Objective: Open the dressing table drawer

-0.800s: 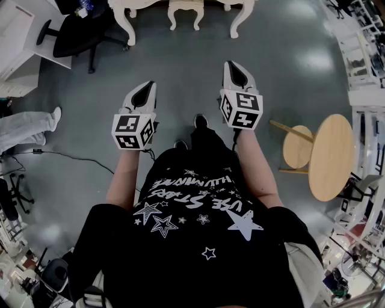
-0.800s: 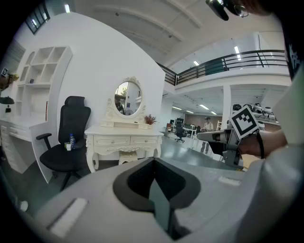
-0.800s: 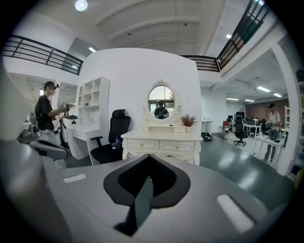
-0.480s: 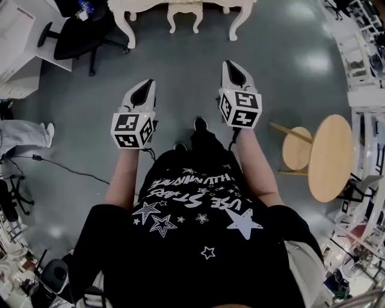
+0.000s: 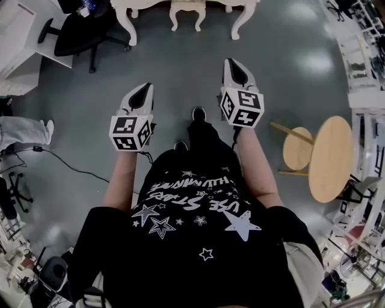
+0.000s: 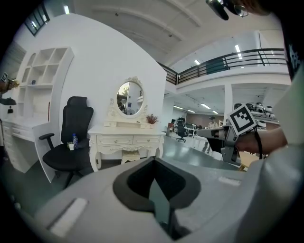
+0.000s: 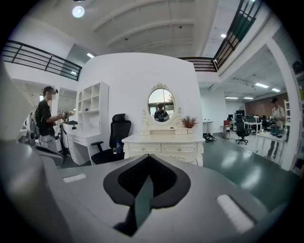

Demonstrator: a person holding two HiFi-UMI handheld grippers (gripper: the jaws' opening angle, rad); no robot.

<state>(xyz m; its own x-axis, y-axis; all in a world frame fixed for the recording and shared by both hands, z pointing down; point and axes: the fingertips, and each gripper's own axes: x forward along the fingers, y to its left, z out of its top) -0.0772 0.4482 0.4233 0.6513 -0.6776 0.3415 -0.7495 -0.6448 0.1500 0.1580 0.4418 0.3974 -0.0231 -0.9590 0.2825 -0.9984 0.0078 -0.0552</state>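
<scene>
The white dressing table [image 7: 164,146] stands some way ahead against a curved white wall, its oval mirror [image 7: 160,105] on top. Two shut drawers with small knobs [image 6: 126,141] run along its front. In the head view only its carved legs [image 5: 126,24] and the stool [image 5: 185,11] show at the top edge. My left gripper [image 5: 143,91] and right gripper [image 5: 233,67] are held out side by side above the grey floor, well short of the table. Both have their jaws together with nothing between them, as the left gripper [image 6: 154,163] and right gripper [image 7: 148,163] show in their own views.
A black office chair [image 6: 71,142] stands just left of the dressing table, beside a white desk with shelves [image 7: 90,118]. Another person [image 7: 47,123] stands at far left. A round wooden table [image 5: 329,156] with a stool is to my right. A cable [image 5: 72,161] lies on the floor at left.
Both grippers stay shut and nearly still; the left one dipped slightly. The bystander's leg at the left edge drew back to the left. My foot stepped forward a little.
</scene>
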